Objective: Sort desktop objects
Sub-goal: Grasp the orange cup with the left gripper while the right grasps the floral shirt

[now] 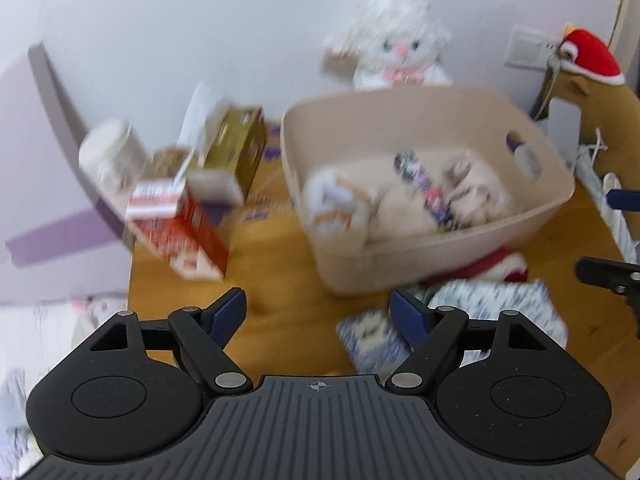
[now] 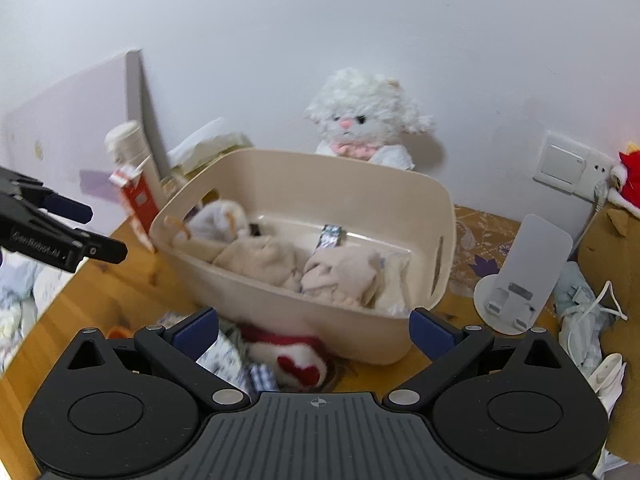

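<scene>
A beige plastic bin (image 1: 420,256) (image 2: 360,184) stands on the wooden desk and holds soft cream toys (image 2: 340,272) and a patterned strip (image 1: 424,184). My left gripper (image 1: 318,312) is open and empty, above the desk in front of the bin's left corner. My right gripper (image 2: 314,330) is open and empty, just in front of the bin, over a red and white plush item (image 2: 300,360) and blue patterned packets (image 2: 224,356). The packets also lie near my left gripper (image 1: 372,336). The left gripper shows at the left edge of the right wrist view (image 2: 60,232).
A red and white carton (image 1: 180,232), a gold box (image 1: 236,148) and a white jar (image 1: 112,152) stand left of the bin. A white plush toy (image 2: 360,120) sits behind it. A white phone stand (image 2: 524,276), cables and a brown plush (image 2: 612,264) are at the right.
</scene>
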